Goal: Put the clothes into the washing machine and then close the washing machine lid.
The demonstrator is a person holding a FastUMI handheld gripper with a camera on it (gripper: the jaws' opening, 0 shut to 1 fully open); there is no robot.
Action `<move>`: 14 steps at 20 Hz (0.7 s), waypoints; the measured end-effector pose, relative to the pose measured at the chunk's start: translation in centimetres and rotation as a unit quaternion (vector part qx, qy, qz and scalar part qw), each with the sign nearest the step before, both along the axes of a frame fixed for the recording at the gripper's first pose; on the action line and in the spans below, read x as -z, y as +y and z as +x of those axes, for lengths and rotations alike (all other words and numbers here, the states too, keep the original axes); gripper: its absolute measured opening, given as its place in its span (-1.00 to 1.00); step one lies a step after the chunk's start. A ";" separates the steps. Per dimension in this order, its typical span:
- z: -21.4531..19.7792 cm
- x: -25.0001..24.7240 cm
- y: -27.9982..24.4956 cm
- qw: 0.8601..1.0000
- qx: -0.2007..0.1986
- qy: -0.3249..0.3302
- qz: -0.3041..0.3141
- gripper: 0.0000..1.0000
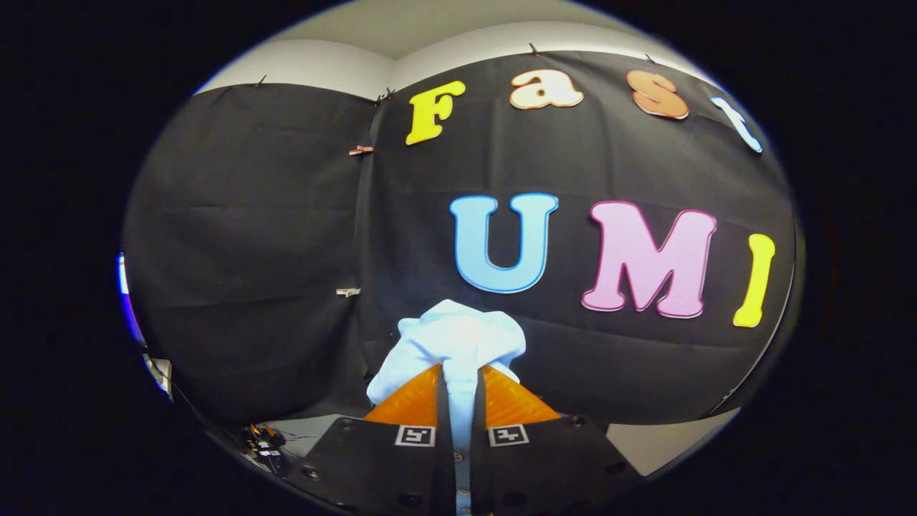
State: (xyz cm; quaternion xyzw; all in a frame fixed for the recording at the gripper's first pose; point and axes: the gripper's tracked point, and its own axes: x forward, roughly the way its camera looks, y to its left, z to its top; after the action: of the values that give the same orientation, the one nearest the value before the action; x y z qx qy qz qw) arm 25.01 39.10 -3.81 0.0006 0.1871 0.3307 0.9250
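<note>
- Behind everything hangs the booth wall (272, 236), black cloth in two panels that meet at a corner seam beyond the fingers and off to their left; small clips hold the cloth along that seam and at its top edge, and a pale wall and ceiling (401, 36) show above it.
- Below the cloth, to the right of the gripper body, a strip of pale surface (666, 441) shows — what it belongs to cannot be told.
- At the bottom sits the gripper (459, 376), its black body carrying two square black-and-white markers, one on each side of the narrow gap between the fingers.
- The two orange fingers (412, 405) stand nearly together, both pressing on a piece of clothing (458, 337) pinched between them.
- The clothing is white to very pale blue, soft and crumpled — it bunches into a rounded, folded mass just past the fingertips, wider than the fingers' gap, with lobes spilling to either side over the tips.
- A thin band of the same fabric runs back along the gap between the fingers toward the gripper body, so the cloth's long axis lies along the fingers, the bulky end pointing forward toward the booth wall.
- Down to the left of the gripper body, below the cloth's hem, lies a small clutter of dark cables and gear (261, 441), too small to tell apart.
</note>
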 end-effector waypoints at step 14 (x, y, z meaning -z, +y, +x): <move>0.5 23.4 4.9 0.979 -0.106 0.152 -0.088 -0.75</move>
State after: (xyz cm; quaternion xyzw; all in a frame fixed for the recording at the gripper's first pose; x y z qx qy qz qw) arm 25.48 43.97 -27.22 -0.0504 0.3534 0.4049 0.8418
